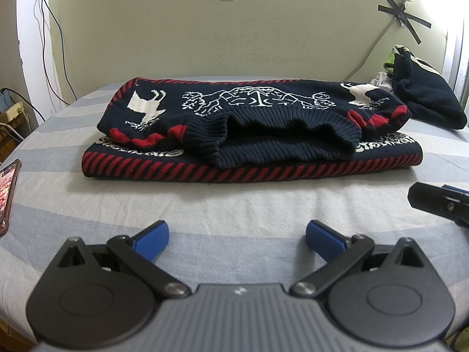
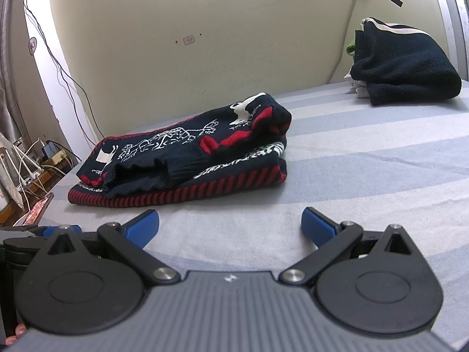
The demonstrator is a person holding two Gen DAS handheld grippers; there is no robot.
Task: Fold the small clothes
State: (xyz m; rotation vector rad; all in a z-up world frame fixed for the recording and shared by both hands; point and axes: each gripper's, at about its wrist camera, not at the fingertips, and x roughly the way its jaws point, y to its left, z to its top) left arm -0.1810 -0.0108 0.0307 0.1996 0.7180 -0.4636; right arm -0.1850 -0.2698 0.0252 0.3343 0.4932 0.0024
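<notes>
A small navy knit sweater (image 1: pixel 252 108) with red stripes and white patterns lies folded on the striped sheet; it also shows in the right wrist view (image 2: pixel 187 158), left of centre. Its ribbed cuff or hem faces me. My left gripper (image 1: pixel 237 239) is open and empty, hovering over the sheet in front of the sweater. My right gripper (image 2: pixel 230 228) is open and empty, in front and to the right of the sweater. The right gripper's body shows at the left wrist view's right edge (image 1: pixel 439 202).
A pile of folded dark clothes (image 1: pixel 425 94) sits at the back right, also in the right wrist view (image 2: pixel 404 67). A phone (image 1: pixel 7 193) lies at the bed's left edge. A cream wall (image 1: pixel 219 35) stands behind. Cables and a power strip (image 2: pixel 49 158) are at the left.
</notes>
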